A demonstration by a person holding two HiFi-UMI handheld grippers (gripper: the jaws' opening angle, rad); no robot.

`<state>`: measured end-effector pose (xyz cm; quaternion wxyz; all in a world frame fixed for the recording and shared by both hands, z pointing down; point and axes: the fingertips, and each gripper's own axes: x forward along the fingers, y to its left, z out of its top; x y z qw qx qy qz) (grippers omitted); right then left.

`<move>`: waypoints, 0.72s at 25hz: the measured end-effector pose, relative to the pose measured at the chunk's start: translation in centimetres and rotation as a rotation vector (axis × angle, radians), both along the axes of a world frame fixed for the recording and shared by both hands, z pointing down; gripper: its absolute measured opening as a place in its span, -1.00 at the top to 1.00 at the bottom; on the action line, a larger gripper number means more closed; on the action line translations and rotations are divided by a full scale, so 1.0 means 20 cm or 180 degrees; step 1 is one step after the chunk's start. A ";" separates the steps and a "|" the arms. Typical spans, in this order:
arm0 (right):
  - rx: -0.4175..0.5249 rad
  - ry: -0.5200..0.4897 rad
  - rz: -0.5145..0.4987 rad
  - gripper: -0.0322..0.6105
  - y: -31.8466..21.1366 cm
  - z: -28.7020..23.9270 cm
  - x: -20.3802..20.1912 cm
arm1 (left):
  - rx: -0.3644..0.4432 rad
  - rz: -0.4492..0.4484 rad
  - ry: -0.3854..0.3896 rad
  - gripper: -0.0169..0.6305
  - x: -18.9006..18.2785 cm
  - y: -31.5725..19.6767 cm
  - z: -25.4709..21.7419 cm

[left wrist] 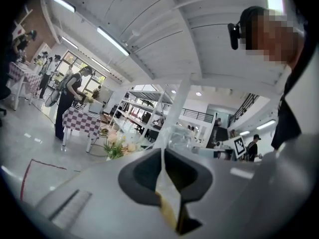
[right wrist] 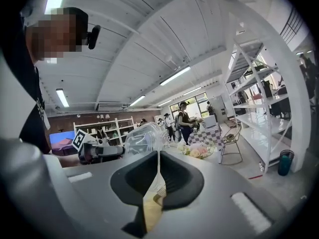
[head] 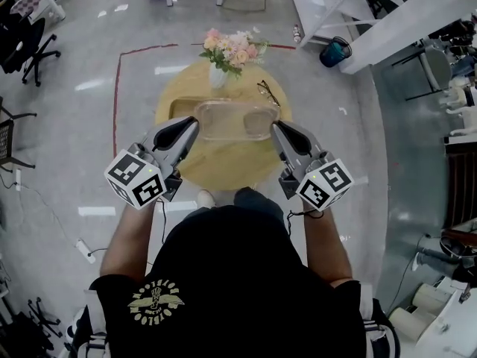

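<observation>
A clear plastic tray (head: 235, 120) is over the round wooden table (head: 223, 168), held at both short ends. My left gripper (head: 195, 122) is shut on the tray's left rim, and my right gripper (head: 274, 125) is shut on its right rim. In the left gripper view the jaws of the left gripper (left wrist: 163, 156) pinch the thin clear edge, with the tray (left wrist: 182, 136) rising beyond them. In the right gripper view the right gripper (right wrist: 158, 158) clamps the tray (right wrist: 142, 136) the same way. Whether the tray touches the table is hidden.
A white vase of pink flowers (head: 231, 51) stands at the table's far edge, with a pair of glasses (head: 268, 92) to its right. Red tape (head: 117, 88) marks the floor around the table. White shelving (head: 395, 13) and a blue bin (head: 335, 51) are at the far right.
</observation>
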<state>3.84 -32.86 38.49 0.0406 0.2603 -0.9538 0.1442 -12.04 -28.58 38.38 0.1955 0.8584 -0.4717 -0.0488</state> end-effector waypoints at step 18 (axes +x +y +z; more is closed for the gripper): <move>0.0303 -0.0126 -0.0160 0.86 -0.08 -0.23 0.19 | 0.0115 -0.0053 -0.0133 0.89 0.19 -0.11 -0.21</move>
